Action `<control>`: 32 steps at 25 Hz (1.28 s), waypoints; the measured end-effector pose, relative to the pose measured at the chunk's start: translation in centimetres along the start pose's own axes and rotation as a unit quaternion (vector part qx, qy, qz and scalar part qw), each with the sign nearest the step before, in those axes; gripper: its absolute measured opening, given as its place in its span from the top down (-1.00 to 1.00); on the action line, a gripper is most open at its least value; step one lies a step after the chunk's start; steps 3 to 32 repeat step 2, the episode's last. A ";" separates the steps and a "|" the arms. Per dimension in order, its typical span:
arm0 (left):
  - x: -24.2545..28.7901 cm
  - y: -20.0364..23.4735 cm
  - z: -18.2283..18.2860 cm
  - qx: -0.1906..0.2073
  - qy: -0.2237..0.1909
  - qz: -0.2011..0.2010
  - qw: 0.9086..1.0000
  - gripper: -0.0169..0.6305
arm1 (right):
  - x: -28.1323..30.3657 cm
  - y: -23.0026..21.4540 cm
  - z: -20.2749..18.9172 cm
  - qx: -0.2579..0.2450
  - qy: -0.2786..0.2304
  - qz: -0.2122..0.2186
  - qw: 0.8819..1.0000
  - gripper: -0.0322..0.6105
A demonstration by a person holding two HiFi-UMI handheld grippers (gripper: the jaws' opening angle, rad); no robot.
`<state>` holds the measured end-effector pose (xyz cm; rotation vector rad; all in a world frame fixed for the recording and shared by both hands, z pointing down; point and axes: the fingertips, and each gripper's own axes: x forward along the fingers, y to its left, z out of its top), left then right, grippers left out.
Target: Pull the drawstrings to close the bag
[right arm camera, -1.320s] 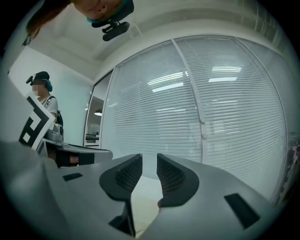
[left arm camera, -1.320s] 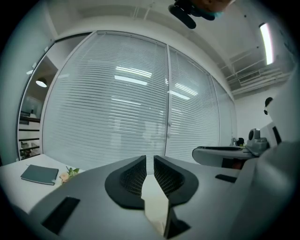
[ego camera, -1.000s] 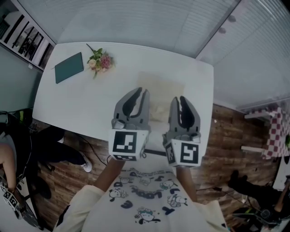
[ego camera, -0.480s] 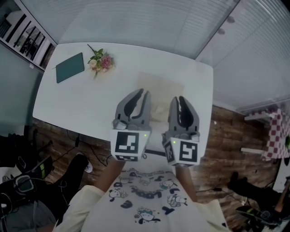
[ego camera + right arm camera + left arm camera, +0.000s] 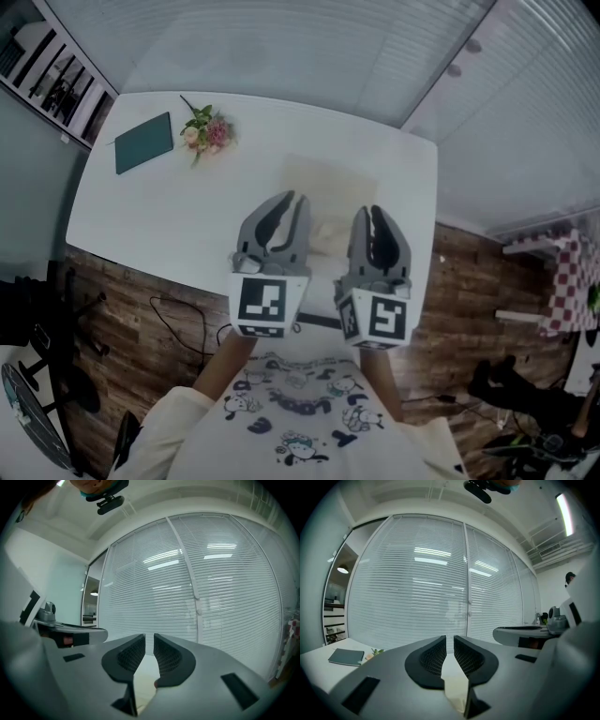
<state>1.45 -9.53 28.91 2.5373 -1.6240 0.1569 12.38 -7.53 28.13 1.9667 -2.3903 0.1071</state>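
We are holding both tools up over the near edge of the white table (image 5: 159,211), pointing them away from us toward the blinds. The left gripper (image 5: 298,197) is showing its jaws drawn almost together with only a thin slit between the pads, and in the left gripper view we are seeing nothing pinched there, only pale cloth below the gap. The right gripper (image 5: 373,211) is looking the same: jaws nearly closed, a narrow slit, nothing caught between them.

The beige bag (image 5: 323,183) is lying flat on the table, just beyond the jaw tips and mostly in the space between the two tools. Its long axis is running near to far, leaning a little to the right at the far end. Its near end is reaching in between the grippers, closer to the left one, while the far right corner is sitting nearer the right gripper's line.

We are not making out the drawstrings in any view, so we cannot say at which end the mouth lies. We are judging that the pull has not begun, and that each tool needs to drop down and forward to find a cord
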 end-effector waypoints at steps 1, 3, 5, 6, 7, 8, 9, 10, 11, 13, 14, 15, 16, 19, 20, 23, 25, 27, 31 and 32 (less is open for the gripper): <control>0.0 0.0 0.0 0.001 0.001 0.000 1.000 0.68 | 0.0 0.0 0.0 0.000 0.001 0.000 1.000 0.69; 0.0 0.0 -0.1 0.001 0.001 0.000 1.000 0.68 | 0.0 -0.1 -0.1 0.001 0.002 -0.001 1.000 0.69; 0.0 0.0 -0.1 0.001 0.001 0.000 1.000 0.68 | 0.0 -0.1 -0.1 0.001 0.002 -0.001 1.000 0.69; 0.0 0.0 -0.1 0.001 0.001 0.000 1.000 0.68 | 0.0 -0.1 -0.1 0.001 0.002 -0.001 1.000 0.69; 0.0 0.0 -0.1 0.001 0.001 0.000 1.000 0.68 | 0.0 -0.1 -0.1 0.001 0.002 -0.001 1.000 0.69; 0.0 0.0 -0.1 0.001 0.001 0.000 1.000 0.68 | 0.0 -0.1 -0.1 0.001 0.002 -0.001 1.000 0.69; 0.0 0.0 -0.1 0.001 0.001 0.000 1.000 0.68 | 0.0 -0.1 -0.1 0.001 0.002 -0.001 1.000 0.69; 0.0 0.0 -0.1 0.001 0.001 0.000 1.000 0.68 | 0.0 -0.1 -0.1 0.001 0.002 -0.001 1.000 0.69; 0.0 0.0 -0.1 0.001 0.001 0.000 1.000 0.68 | 0.0 -0.1 -0.1 0.001 0.002 -0.001 1.000 0.69; 0.0 0.0 -0.1 0.001 0.001 0.000 1.000 0.68 | 0.0 -0.1 -0.1 0.001 0.002 -0.001 1.000 0.69; 0.0 0.0 -0.1 0.001 0.001 0.000 1.000 0.68 | 0.0 -0.1 -0.1 0.001 0.002 -0.001 1.000 0.69; 0.0 0.0 -0.1 0.001 0.001 0.000 1.000 0.68 | 0.0 -0.1 -0.1 0.001 0.002 -0.001 1.000 0.69; 0.0 0.0 -0.1 0.001 0.001 0.000 1.000 0.68 | 0.0 -0.1 -0.1 0.001 0.002 -0.001 1.000 0.69; 0.0 0.0 -0.1 0.001 0.001 0.000 1.000 0.68 | 0.0 -0.1 -0.1 0.001 0.002 -0.001 1.000 0.69; 0.0 0.0 -0.1 0.001 0.001 0.000 1.000 0.68 | 0.0 -0.1 -0.1 0.001 0.002 -0.001 1.000 0.69; 0.0 0.0 -0.1 0.001 0.001 0.000 1.000 0.68 | 0.0 -0.1 -0.1 0.001 0.002 -0.001 1.000 0.69; 0.0 0.0 -0.1 0.001 0.001 0.000 1.000 0.68 | 0.0 -0.1 -0.1 0.001 0.002 -0.001 1.000 0.69; 0.0 0.0 -0.1 0.001 0.001 0.000 1.000 0.68 | 0.0 -0.1 -0.1 0.001 0.002 -0.001 1.000 0.69; 0.0 0.0 -0.1 0.001 0.001 0.000 1.000 0.68 | 0.0 -0.1 -0.1 0.001 0.002 -0.001 1.000 0.69; 0.0 0.0 -0.1 0.001 0.001 0.000 1.000 0.68 | 0.0 -0.1 -0.1 0.001 0.002 -0.001 1.000 0.69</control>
